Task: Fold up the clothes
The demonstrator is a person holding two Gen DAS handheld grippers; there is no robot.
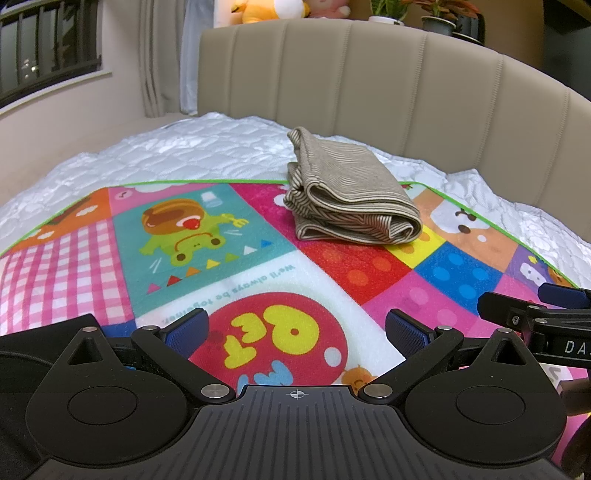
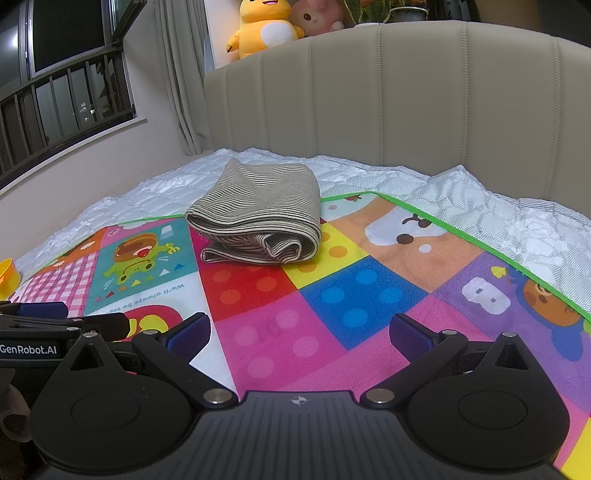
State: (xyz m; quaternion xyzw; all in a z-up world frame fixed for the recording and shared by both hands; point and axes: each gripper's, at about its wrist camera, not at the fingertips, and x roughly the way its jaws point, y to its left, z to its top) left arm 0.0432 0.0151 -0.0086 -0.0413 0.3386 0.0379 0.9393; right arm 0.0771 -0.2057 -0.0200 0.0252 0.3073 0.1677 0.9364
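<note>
Here, on a bed spread with a bright cartoon-patchwork play mat (image 1: 332,273), the grey-and-cream finely striped knit garment (image 1: 351,192) sits folded into a thick bundle, just right of centre in the upper middle of my left wrist view and left of centre in my right wrist view (image 2: 258,214), straddling the mat's green far edge and the white quilted mattress cover (image 1: 184,158). My left gripper (image 1: 295,328) hangs low over the mat with its blue-padded fingers (image 1: 184,330) spread wide and nothing between them; my right gripper (image 2: 299,332) is the same, fingers apart and empty, well short of the cloth. I judge the garment light, soft and limp, likely to sag and slide open if lifted by one layer; the rolled front edge, where several layers stack, looks the surest place to pinch, or both near corners together. Its back edge and underside are hidden, so I cannot tell sleeves from hem or what kind of garment it is. The beige padded headboard (image 2: 406,103) blocks what lies behind, the plush toys (image 2: 266,26) at the top of the frame are cut off, and an orange-yellow object (image 2: 7,277) at the far left edge is too cropped to identify.
</note>
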